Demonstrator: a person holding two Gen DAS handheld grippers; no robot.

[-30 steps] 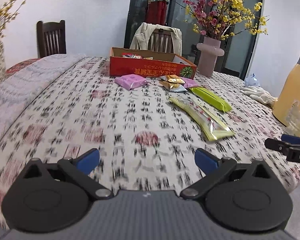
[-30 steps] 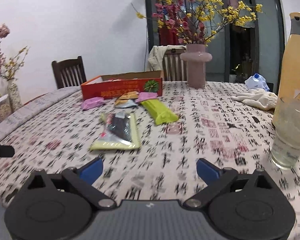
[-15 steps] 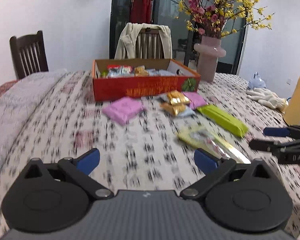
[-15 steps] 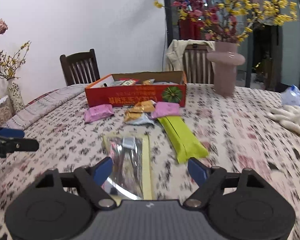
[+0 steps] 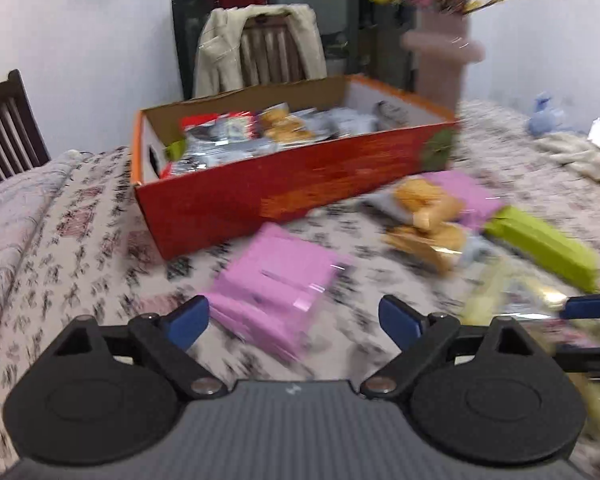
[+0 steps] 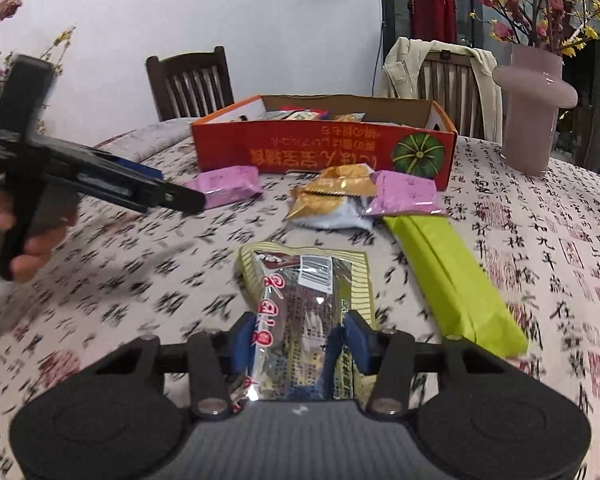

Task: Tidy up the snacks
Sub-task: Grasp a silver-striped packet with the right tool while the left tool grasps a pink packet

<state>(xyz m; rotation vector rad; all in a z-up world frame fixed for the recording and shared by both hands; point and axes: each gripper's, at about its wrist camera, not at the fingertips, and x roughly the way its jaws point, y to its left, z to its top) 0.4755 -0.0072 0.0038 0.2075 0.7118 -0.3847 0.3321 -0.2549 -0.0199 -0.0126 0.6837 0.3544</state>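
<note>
A red cardboard box [image 5: 284, 184] [image 6: 324, 152] with several snack packs inside stands at the table's far side. In front of it lie a pink pack [image 5: 276, 284] [image 6: 226, 184], golden packs [image 5: 424, 216] [image 6: 336, 196], a second pink pack [image 6: 404, 196], a long green pack [image 5: 540, 248] [image 6: 448, 280] and a yellow-edged clear pack [image 6: 304, 304]. My left gripper [image 5: 294, 320] is open, straddling the near end of the pink pack. My right gripper [image 6: 300, 340] has its jaws narrowed around the near end of the yellow-edged pack, which lies on the table.
A pink vase [image 6: 534, 108] with flowering branches stands right of the box. Two chairs [image 6: 190, 80] stand behind the table, one draped with a beige jacket [image 6: 440, 64]. White gloves [image 5: 576, 156] lie at the far right. The cloth [image 6: 540, 240] has calligraphy print.
Both grippers moved forward toward the snacks. The left now reaches the pink pack. The right jaws narrowed around the yellow-edged pack.
</note>
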